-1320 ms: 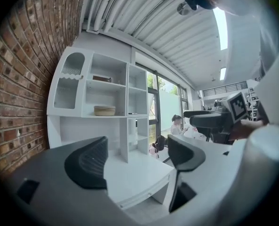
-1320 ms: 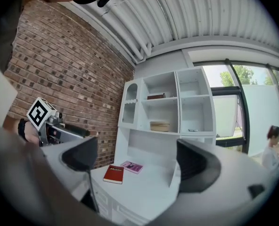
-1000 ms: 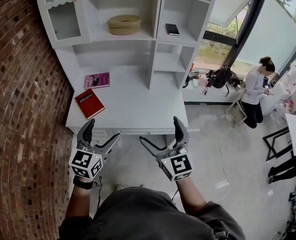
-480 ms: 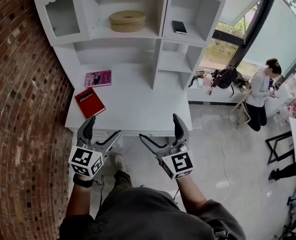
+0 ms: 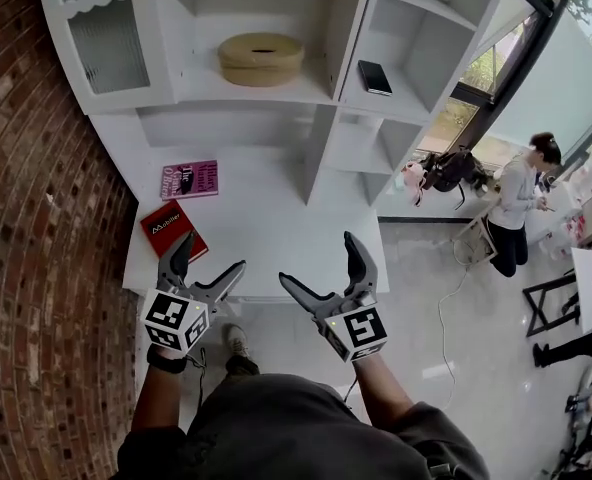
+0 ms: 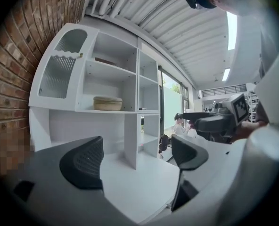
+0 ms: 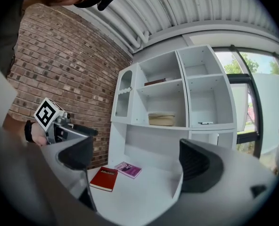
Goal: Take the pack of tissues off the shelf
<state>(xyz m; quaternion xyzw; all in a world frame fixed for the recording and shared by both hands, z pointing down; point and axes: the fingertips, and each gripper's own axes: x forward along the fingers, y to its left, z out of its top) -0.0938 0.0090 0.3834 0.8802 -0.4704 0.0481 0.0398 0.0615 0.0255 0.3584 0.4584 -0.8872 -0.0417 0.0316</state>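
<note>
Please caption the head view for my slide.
Open left claw and right claw hover before the white shelf unit, oval tan tissue box untouched.

— Any print you can read?
— Only white lettering on the red book [image 5: 173,231] at the front left corner of the desk [image 5: 276,228]; it looks like "Mueller", though I'm unsure. Print on the pink magazine [image 5: 189,180] is too small.

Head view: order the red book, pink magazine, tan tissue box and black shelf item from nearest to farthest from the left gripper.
1. Red book, desk's left front, just ahead of the left gripper.
2. Pink magazine, farther back on the desk's left.
3. Tan tissue box, up in the middle shelf compartment.
4. Black item, same shelf level, right compartment.
</note>
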